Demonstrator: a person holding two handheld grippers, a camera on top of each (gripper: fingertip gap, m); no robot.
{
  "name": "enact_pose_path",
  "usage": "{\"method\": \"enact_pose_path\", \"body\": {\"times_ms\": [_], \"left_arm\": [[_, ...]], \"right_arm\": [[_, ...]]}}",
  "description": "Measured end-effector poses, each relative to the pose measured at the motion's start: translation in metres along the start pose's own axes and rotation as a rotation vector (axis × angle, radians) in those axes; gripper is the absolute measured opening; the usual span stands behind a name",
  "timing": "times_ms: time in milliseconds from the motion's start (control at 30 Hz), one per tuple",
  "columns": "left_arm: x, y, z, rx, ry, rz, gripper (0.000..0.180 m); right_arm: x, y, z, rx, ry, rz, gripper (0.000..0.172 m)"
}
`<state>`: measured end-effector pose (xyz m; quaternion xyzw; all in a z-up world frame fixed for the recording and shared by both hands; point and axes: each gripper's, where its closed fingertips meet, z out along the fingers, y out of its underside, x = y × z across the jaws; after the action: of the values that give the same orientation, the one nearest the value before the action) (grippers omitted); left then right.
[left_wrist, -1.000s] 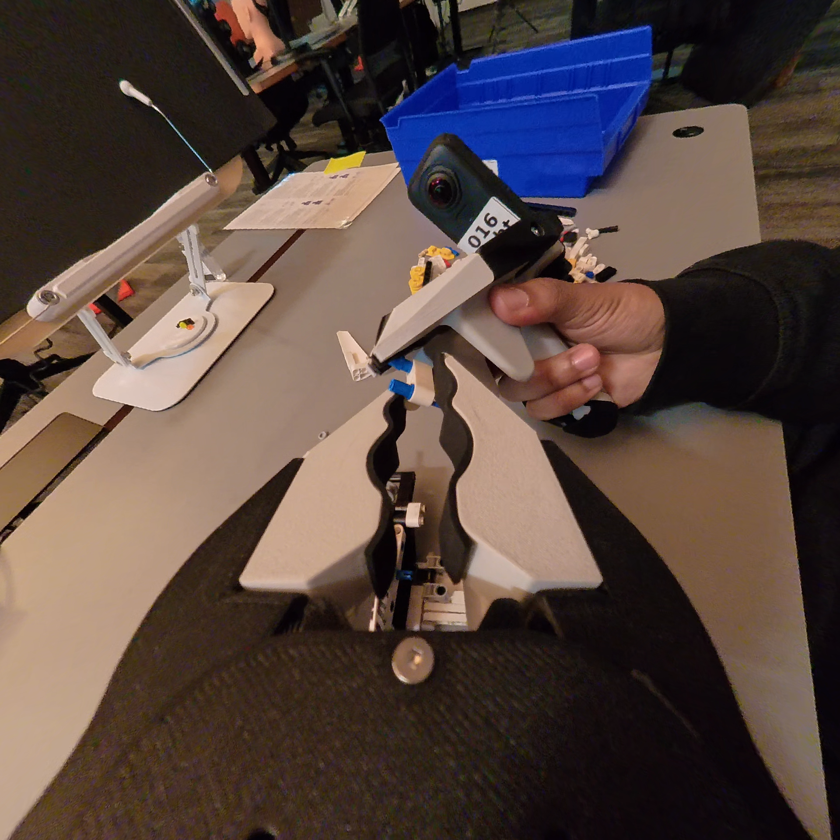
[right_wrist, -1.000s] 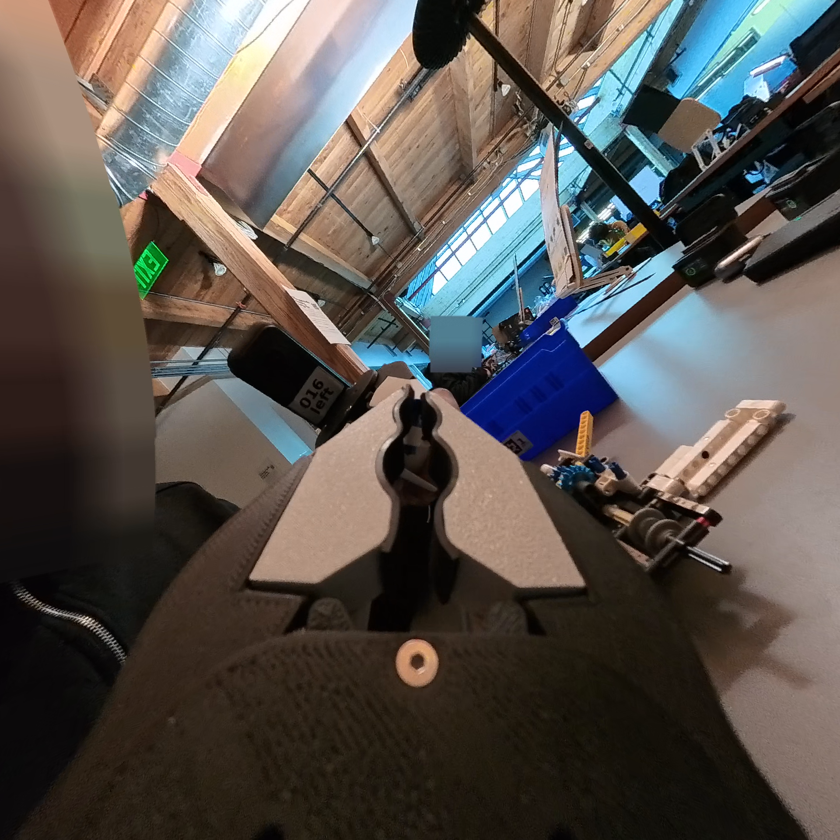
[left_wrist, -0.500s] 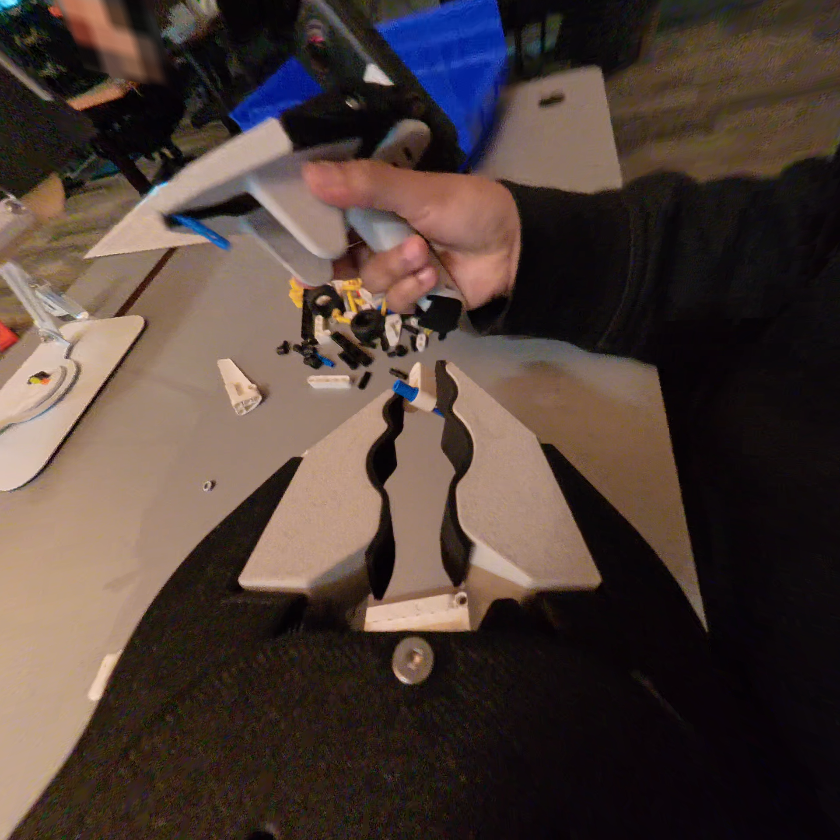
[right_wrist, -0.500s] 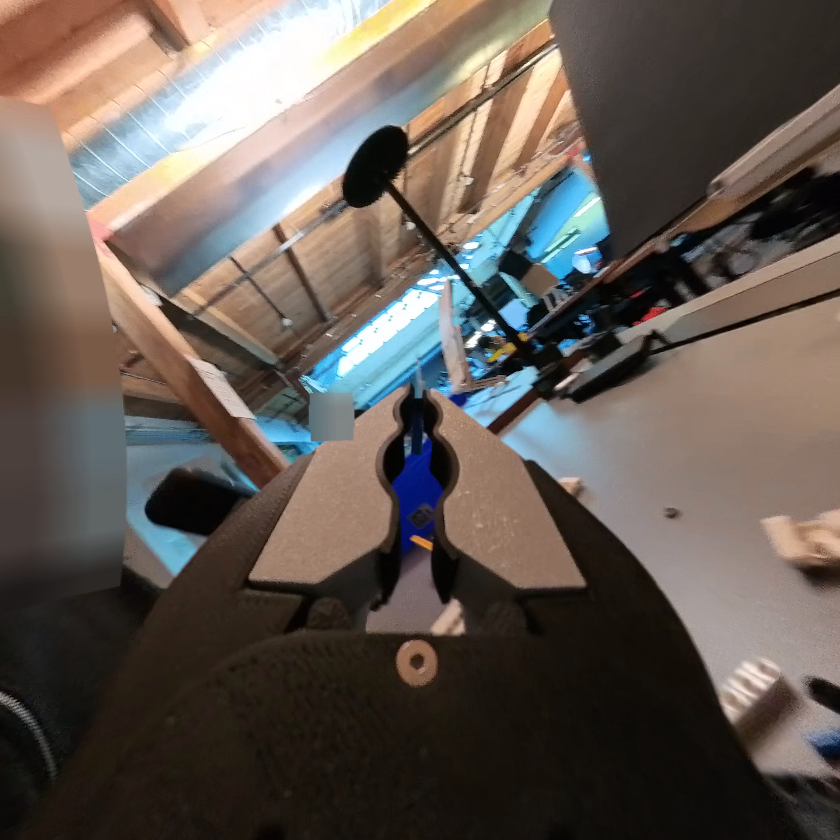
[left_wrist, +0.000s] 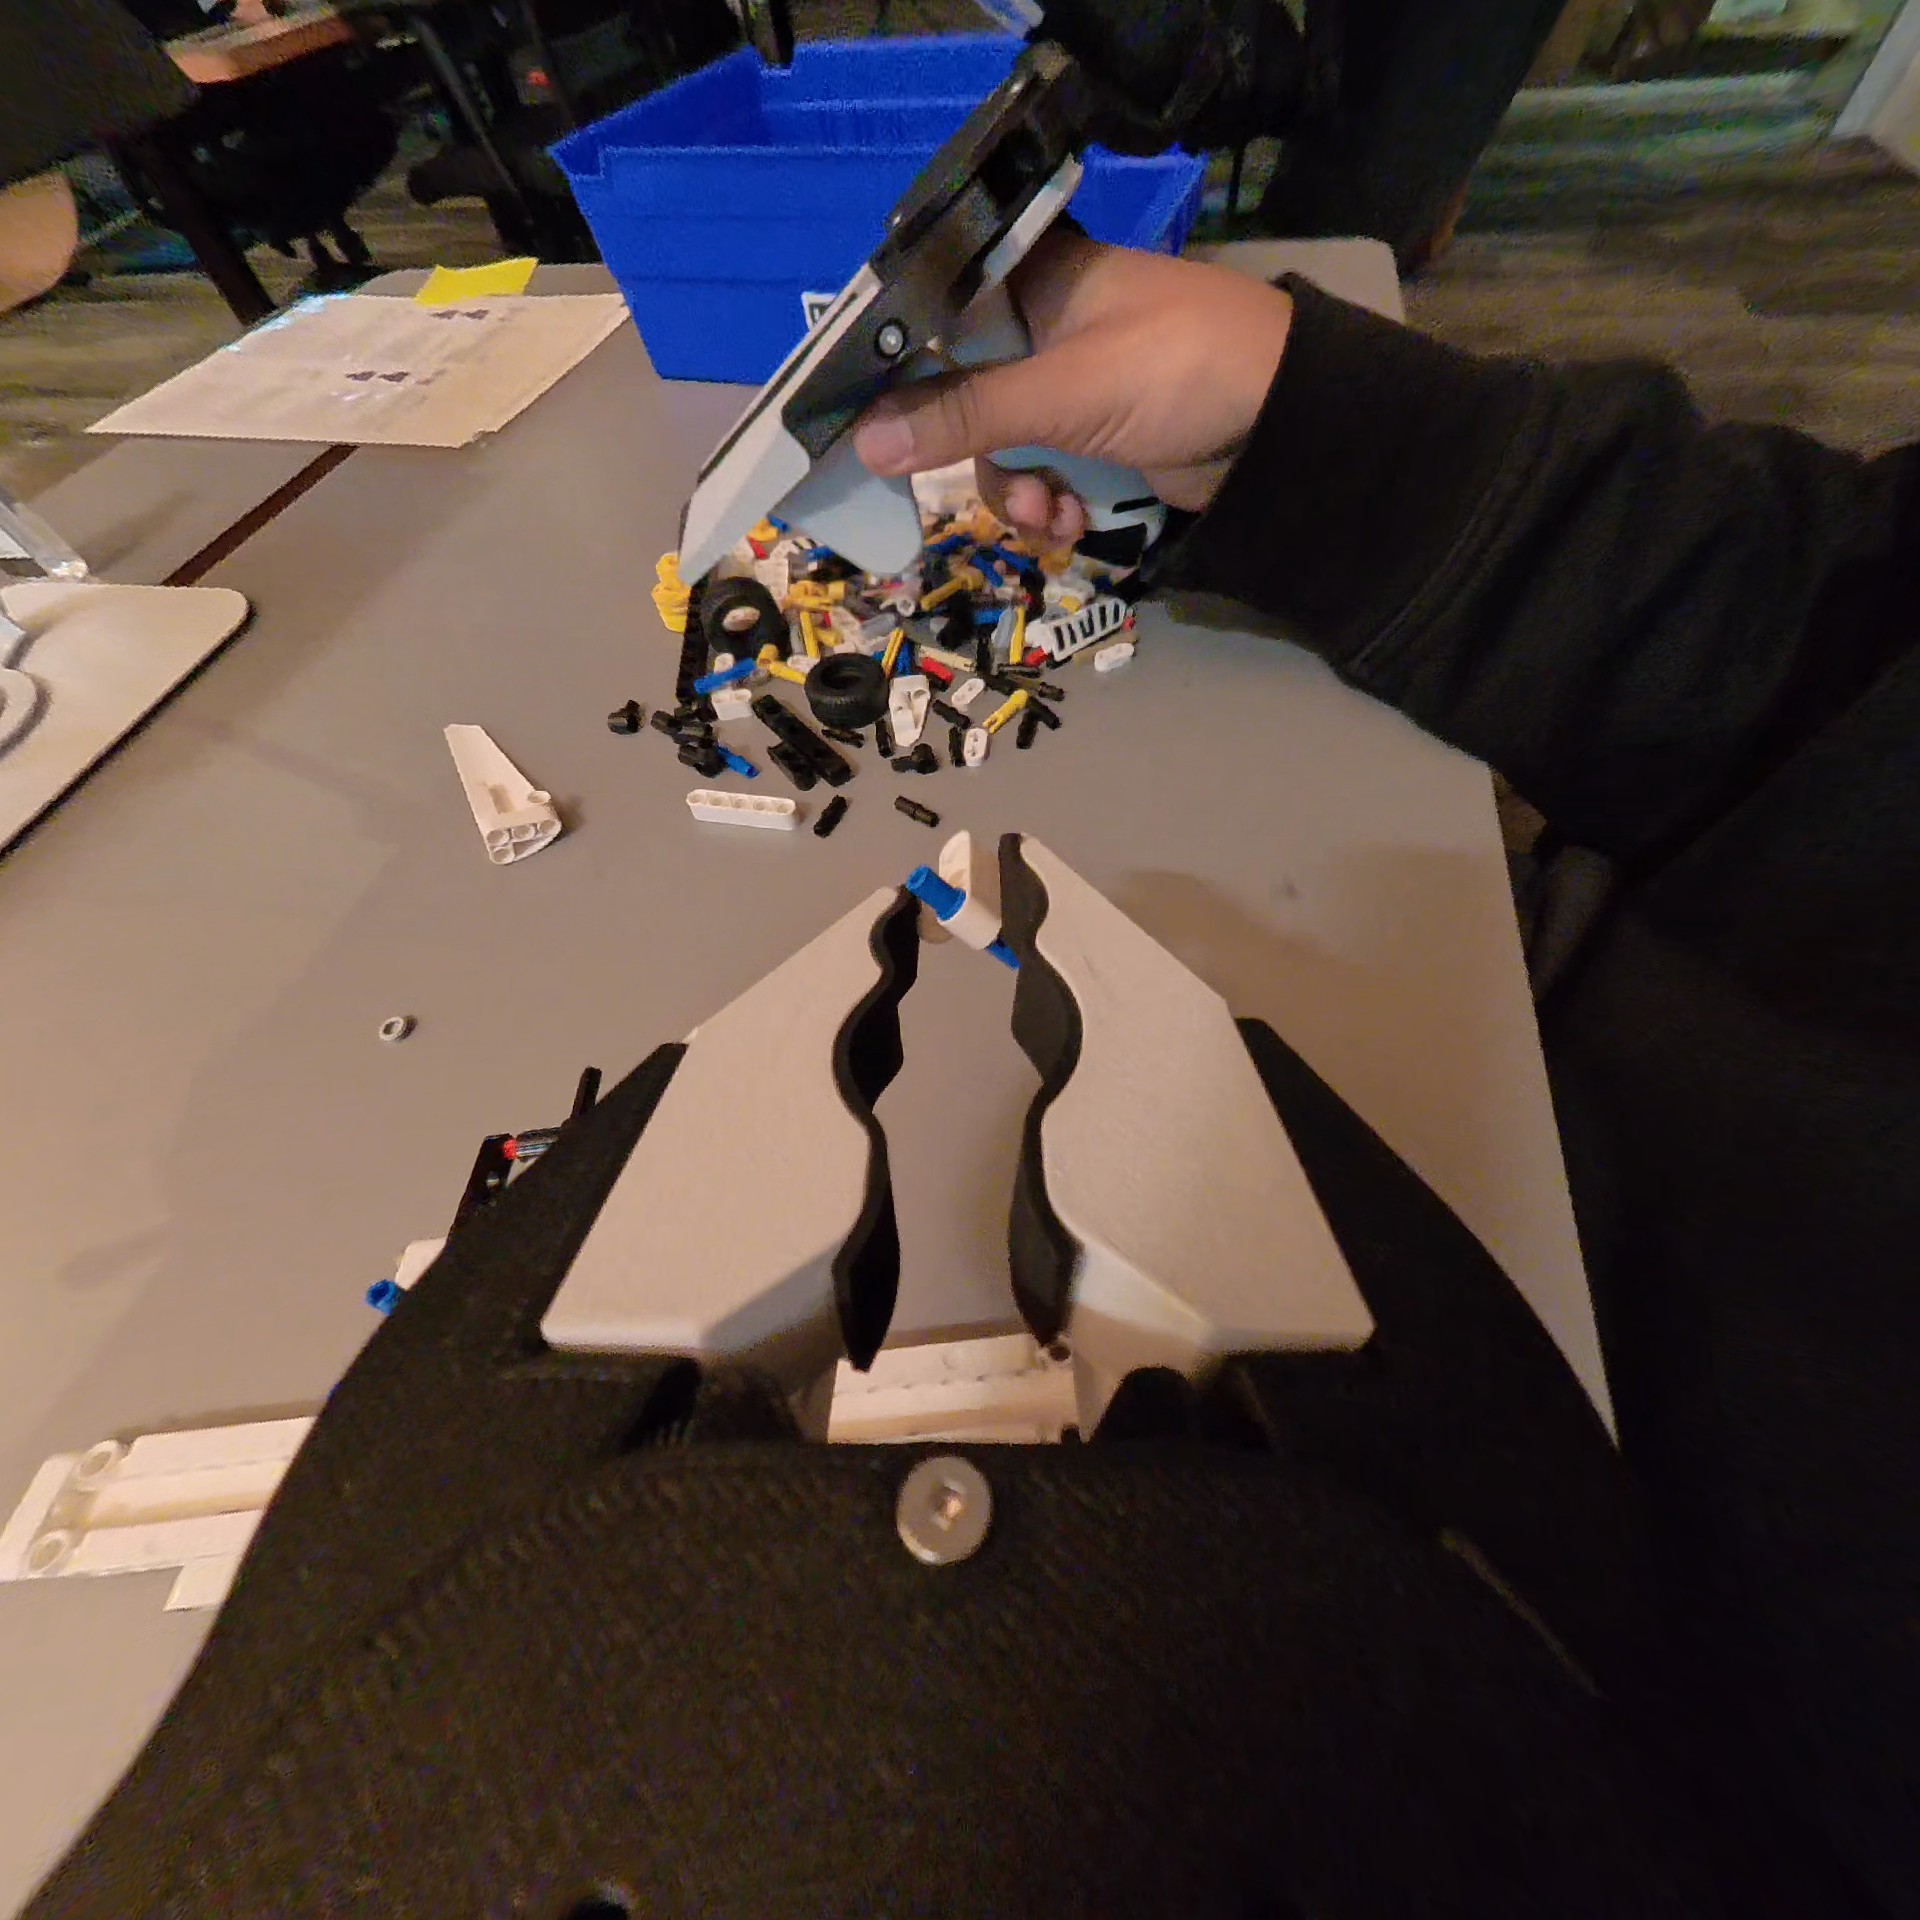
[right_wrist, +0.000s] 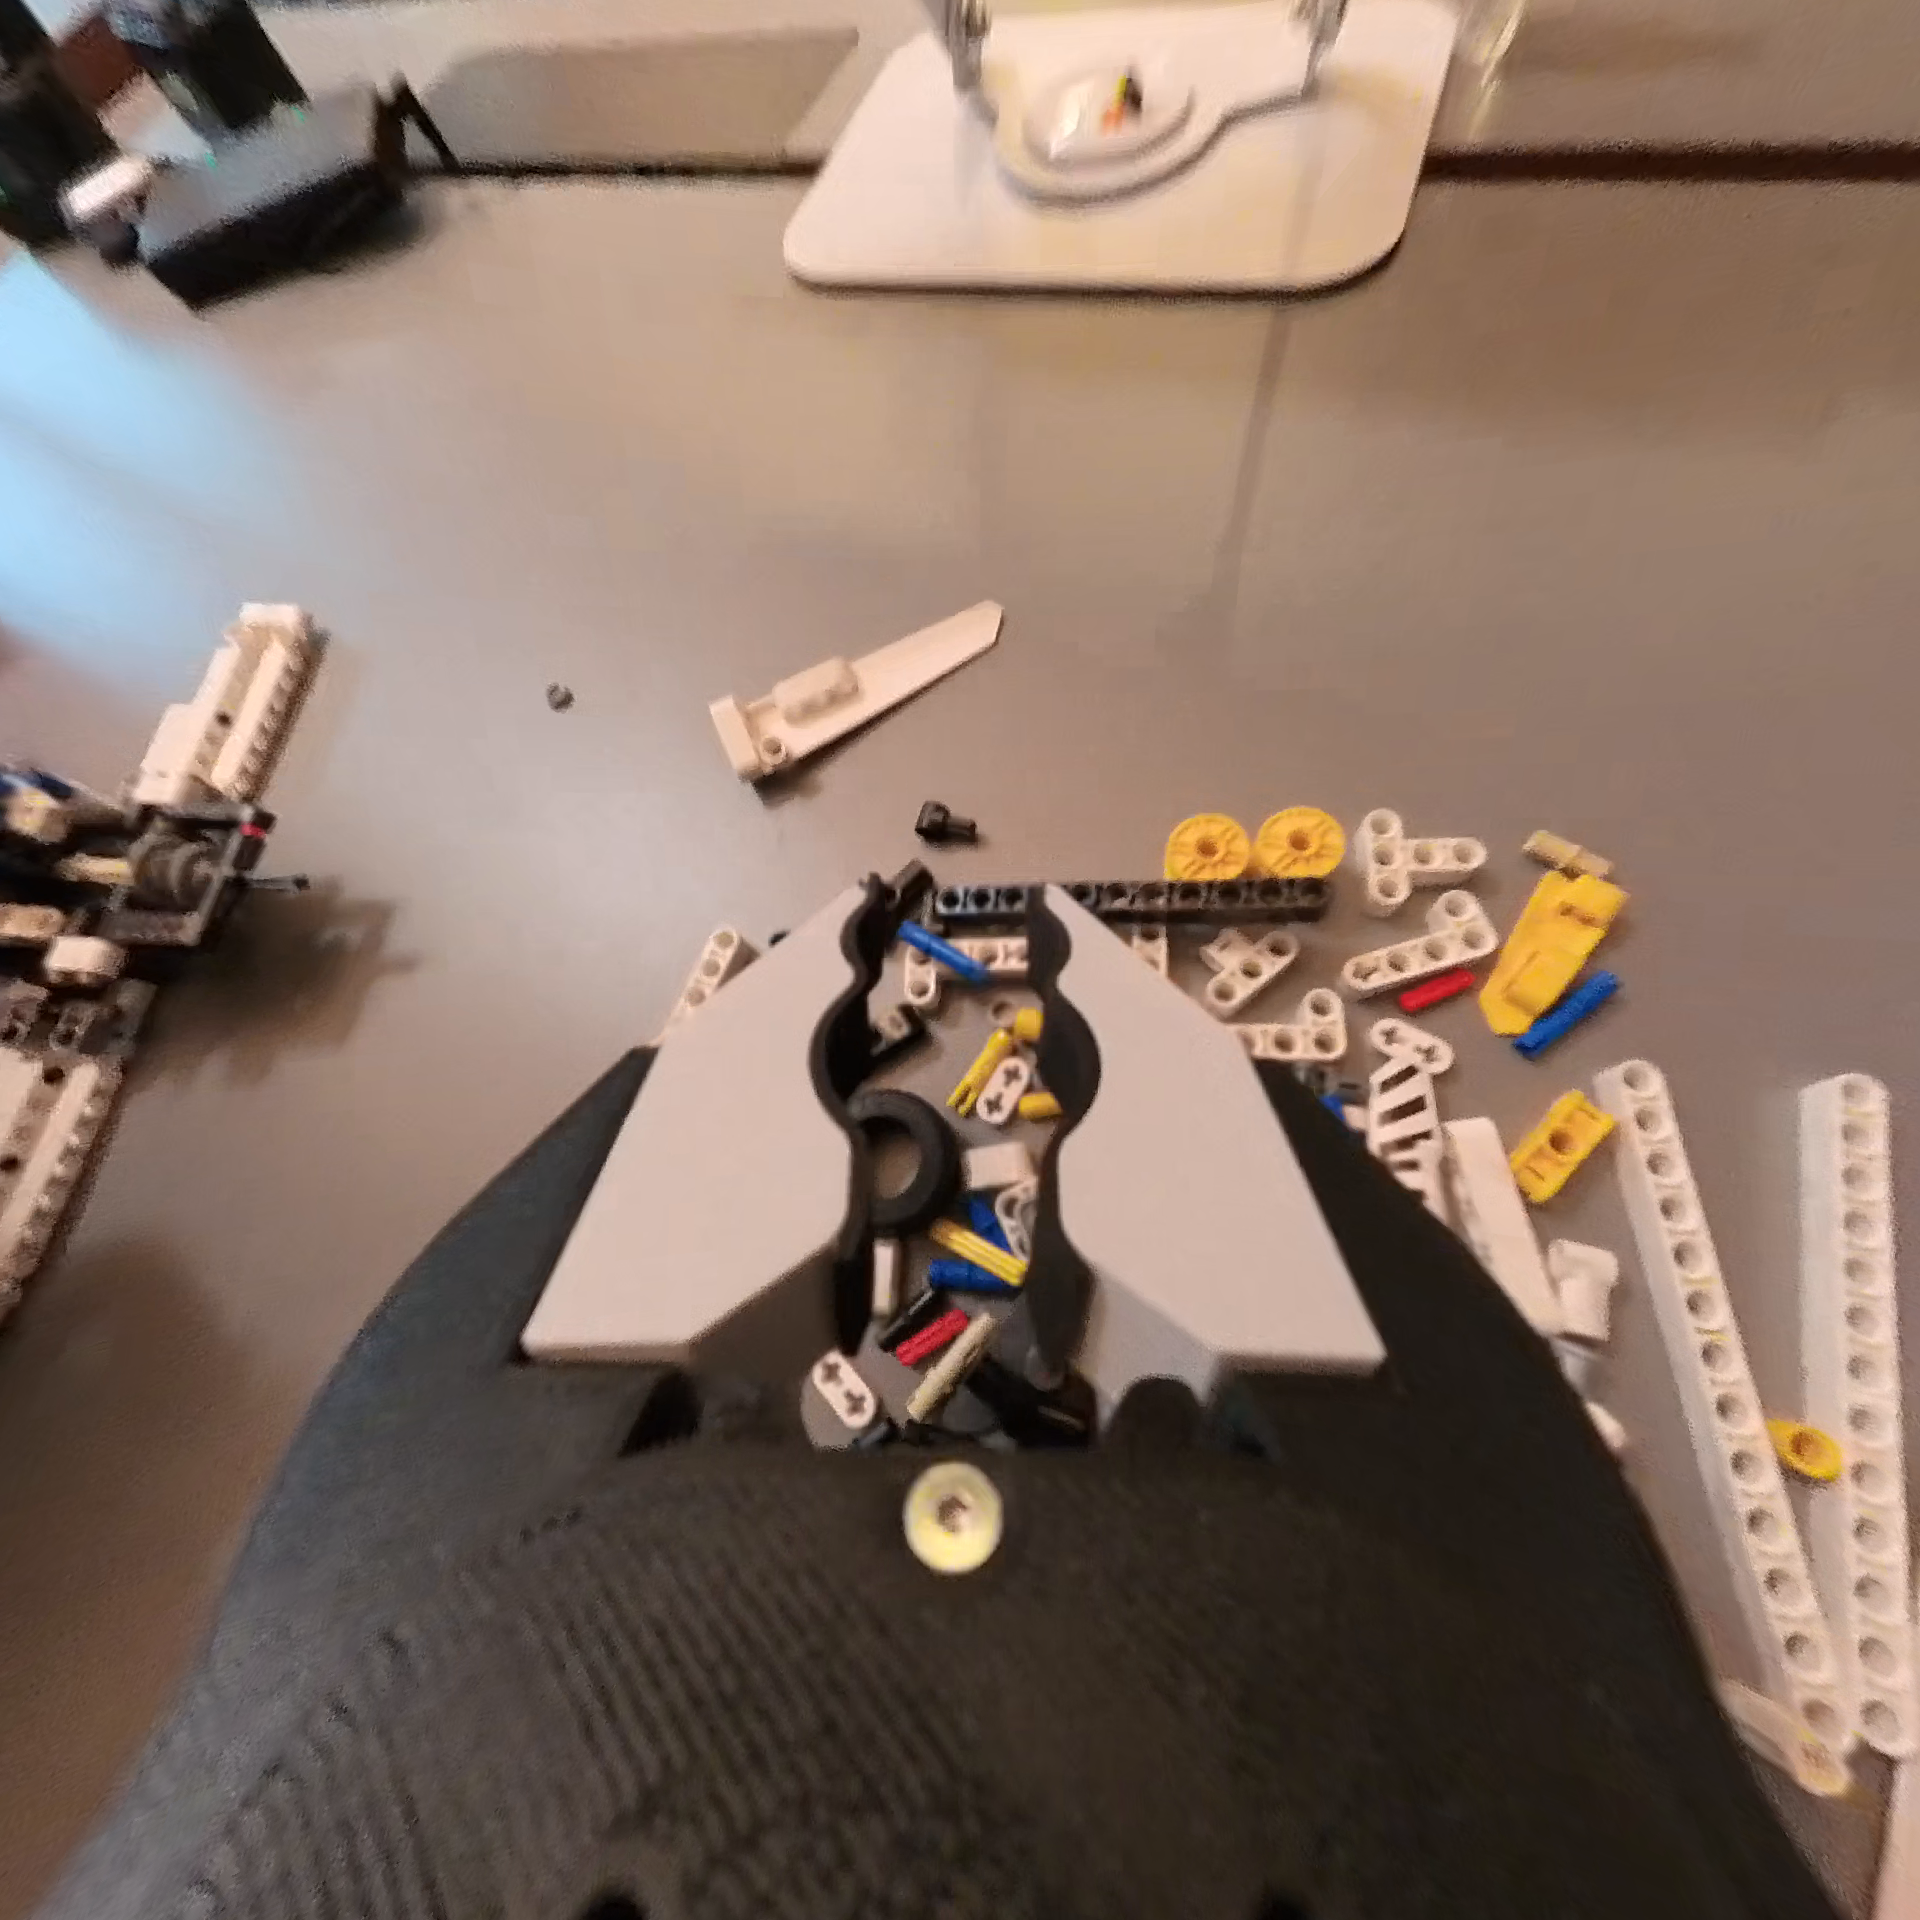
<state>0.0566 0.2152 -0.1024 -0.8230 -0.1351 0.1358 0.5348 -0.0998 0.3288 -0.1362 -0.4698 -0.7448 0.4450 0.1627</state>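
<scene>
My left tongs (left_wrist: 961, 894) pinch a small white piece with a blue pin (left_wrist: 964, 902) through it, right at their tips, up off the desk (left_wrist: 312, 935). Both pads press on it. Left of these tongs lies a white wedge piece (left_wrist: 499, 795). Just ahead lies a short white beam (left_wrist: 744, 808), and past that a pile of small building pieces (left_wrist: 873, 644) with black tires in it.

My right tongs (right_wrist: 961, 914) are open and hold nothing. They hang over that pile, tips near a long black beam (right_wrist: 1195, 899). A blue pin (right_wrist: 940, 951) and a black tire (right_wrist: 899, 1158) lie on the desk under the gap, not gripped. Right of them lie yellow wheels (right_wrist: 1252, 844) and long white beams (right_wrist: 1704, 1351). I think I am picking here.

A blue bin (left_wrist: 831, 197) sits far ahead of the left tongs. I cannot see inside it.
</scene>
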Motion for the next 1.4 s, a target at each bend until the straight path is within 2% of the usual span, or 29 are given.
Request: {"method": "enact_pose_path", "body": {"times_ms": [133, 267, 367, 467, 633, 700, 800, 933, 1000, 1100, 1200, 1267, 1400], "left_arm": [[-0.005, -0.004, -0.005, 0.048, 0.021, -0.074, 0.016], [-0.013, -0.005, -0.009, 0.069, -0.002, -0.107, 0.016], [-0.018, -0.004, -0.010, 0.058, -0.042, -0.097, 0.016], [-0.025, -0.002, -0.012, 0.032, -0.120, -0.057, 0.016], [-0.028, -0.014, -0.020, 0.096, -0.172, 0.003, 0.016], [-0.028, -0.019, -0.023, 0.132, -0.177, 0.006, 0.015], [-0.025, -0.023, -0.024, 0.157, -0.171, 0.032, 0.016], [-0.025, -0.026, -0.025, 0.166, -0.225, 0.100, 0.015], [-0.024, -0.028, -0.025, 0.178, -0.233, 0.114, 0.016], [-0.025, -0.030, -0.025, 0.199, -0.234, 0.083, 0.022], [-0.026, -0.032, -0.028, 0.244, -0.204, 0.018, 0.030], [-0.022, -0.038, -0.031, 0.297, -0.138, -0.043, 0.027], [-0.017, -0.051, -0.042, 0.406, -0.061, -0.108, 0.015]], "right_arm": [[-0.021, -0.030, -0.019, 0.152, -0.065, -0.037, 0.029], [-0.113, -0.049, -0.044, 0.299, -0.450, -0.078, 0.029], [-0.171, -0.041, -0.053, 0.268, -0.703, -0.032, 0.029], [-0.203, -0.026, -0.054, 0.177, -0.870, 0.037, 0.035], [-0.203, -0.008, -0.039, 0.094, -0.853, 0.112, 0.036], [-0.202, -0.009, -0.044, 0.096, -0.910, 0.189, 0.034], [-0.207, -0.009, -0.054, 0.081, -1.037, 0.270, 0.024], [-0.213, -0.009, -0.062, 0.089, -1.129, 0.287, 0.008], [-0.214, -0.009, -0.064, 0.089, -1.153, 0.296, 0.007], [-0.214, -0.011, -0.064, 0.111, -1.151, 0.291, 0.006], [-0.211, -0.024, -0.074, 0.207, -1.186, 0.316, 0.006], [-0.208, -0.031, -0.081, 0.257, -1.208, 0.327, 0.006], [-0.213, -0.026, -0.080, 0.214, -1.244, 0.348, 0.006]]}}
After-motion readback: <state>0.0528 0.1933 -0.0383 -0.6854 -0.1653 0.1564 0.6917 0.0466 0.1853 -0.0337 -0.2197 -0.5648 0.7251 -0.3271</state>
